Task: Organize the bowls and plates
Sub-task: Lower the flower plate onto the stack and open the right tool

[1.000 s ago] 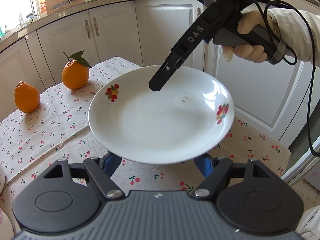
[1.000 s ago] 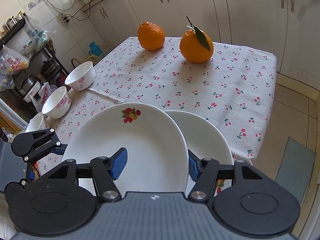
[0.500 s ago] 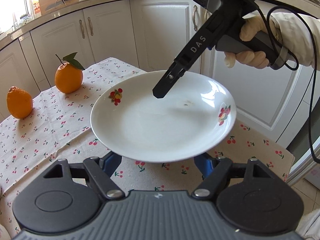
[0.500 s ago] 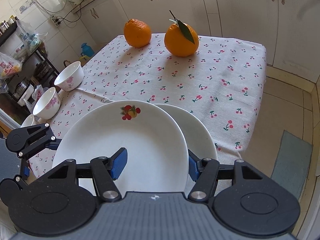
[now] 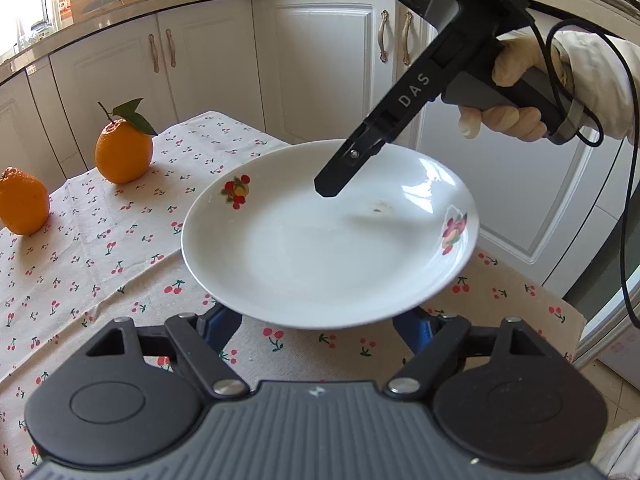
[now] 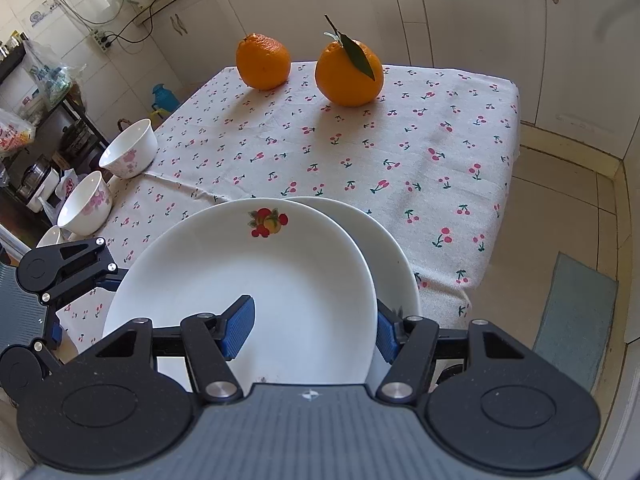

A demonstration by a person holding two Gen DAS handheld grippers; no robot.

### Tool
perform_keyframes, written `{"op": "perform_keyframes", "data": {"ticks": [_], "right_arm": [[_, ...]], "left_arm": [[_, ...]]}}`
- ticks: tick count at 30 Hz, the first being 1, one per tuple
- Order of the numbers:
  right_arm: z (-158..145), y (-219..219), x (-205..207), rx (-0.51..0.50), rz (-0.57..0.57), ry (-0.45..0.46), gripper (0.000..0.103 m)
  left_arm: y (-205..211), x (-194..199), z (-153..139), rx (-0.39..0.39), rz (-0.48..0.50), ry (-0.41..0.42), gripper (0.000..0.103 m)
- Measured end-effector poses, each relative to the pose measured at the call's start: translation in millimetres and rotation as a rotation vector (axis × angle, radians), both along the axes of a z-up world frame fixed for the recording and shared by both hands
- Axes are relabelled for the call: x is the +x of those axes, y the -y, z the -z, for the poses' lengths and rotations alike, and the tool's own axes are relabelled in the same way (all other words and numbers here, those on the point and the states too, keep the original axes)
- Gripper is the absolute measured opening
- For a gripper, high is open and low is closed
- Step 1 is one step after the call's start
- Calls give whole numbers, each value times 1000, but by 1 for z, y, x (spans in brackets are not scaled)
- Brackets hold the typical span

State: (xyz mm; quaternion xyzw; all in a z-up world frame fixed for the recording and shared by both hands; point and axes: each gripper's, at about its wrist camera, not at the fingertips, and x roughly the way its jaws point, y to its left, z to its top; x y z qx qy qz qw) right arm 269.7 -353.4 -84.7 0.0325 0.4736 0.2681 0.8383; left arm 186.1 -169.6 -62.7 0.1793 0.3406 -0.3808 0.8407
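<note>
Two white plates overlap at the near right corner of the worktop [image 6: 400, 140]. The upper plate [image 6: 248, 280], printed with a fruit motif, covers most of the lower plate [image 6: 394, 264], which sits close to the cloth's edge. The right gripper [image 6: 312, 330], lettered "DAS", has its fingers spread wide astride the upper plate's right rim, pinching nothing. The left gripper [image 5: 316, 322] is also wide open, its blue pads under that plate's edge. Two bowls [image 6: 130, 154] line the left edge and two oranges [image 6: 348, 74] the far end, leaving bare cloth between.
</note>
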Motion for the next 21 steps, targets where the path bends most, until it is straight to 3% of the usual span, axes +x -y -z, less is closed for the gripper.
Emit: {"op": "perform_keyframes", "data": {"ticks": [21], "right_arm": [[-2,6,-12,-42,33,-8,69]], "left_arm": [[-1,2,-2,-9,13,2,87]]}}
